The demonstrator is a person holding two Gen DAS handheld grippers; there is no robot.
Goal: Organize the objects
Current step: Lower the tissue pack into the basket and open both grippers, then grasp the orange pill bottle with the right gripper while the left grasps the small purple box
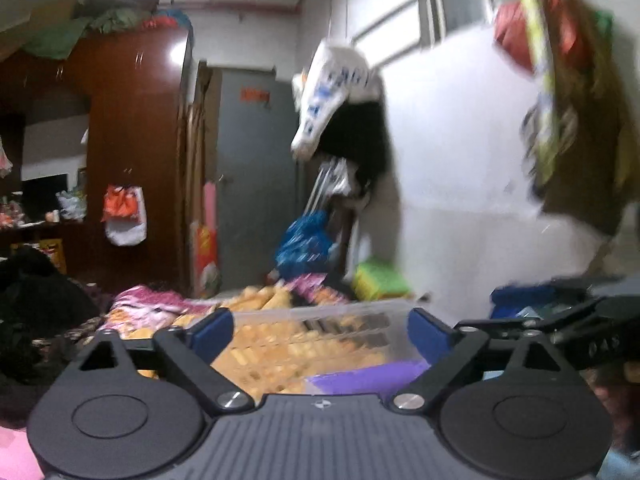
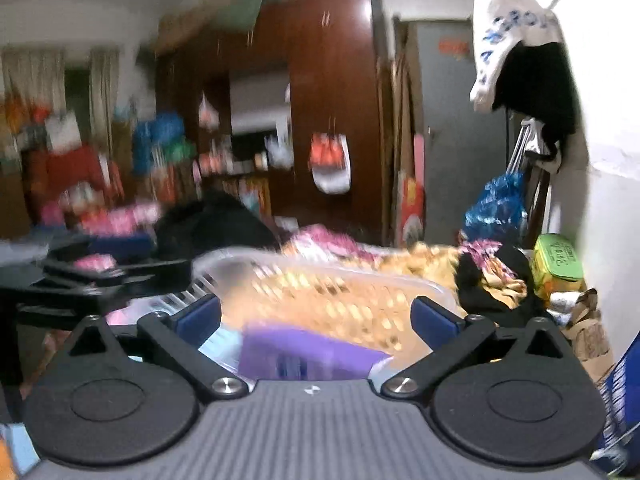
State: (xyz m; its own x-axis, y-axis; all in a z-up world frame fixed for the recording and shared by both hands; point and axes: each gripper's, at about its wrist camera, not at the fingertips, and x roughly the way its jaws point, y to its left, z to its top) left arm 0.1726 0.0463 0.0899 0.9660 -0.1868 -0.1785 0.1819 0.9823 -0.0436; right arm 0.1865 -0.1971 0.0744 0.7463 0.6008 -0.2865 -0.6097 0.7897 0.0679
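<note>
A clear plastic basket (image 1: 320, 312) lies just ahead of my left gripper (image 1: 320, 330), which is open with its blue pads wide apart and nothing between them. A purple flat object (image 1: 368, 378) lies in the basket near the gripper body. In the right wrist view the same clear basket (image 2: 304, 264) sits ahead of my right gripper (image 2: 316, 316), also open and empty, with the purple object (image 2: 304, 352) right below it. The other gripper shows at the right edge of the left view (image 1: 560, 320) and at the left edge of the right view (image 2: 100, 276). Both views are blurred.
An orange and pink patterned blanket (image 1: 256, 304) covers the bed beyond the basket. Dark clothes (image 2: 216, 224) lie on it. A brown wardrobe (image 1: 132, 152), a grey door (image 1: 256, 184), hanging bags (image 1: 336, 96) and a green box (image 2: 558, 260) stand near the white wall.
</note>
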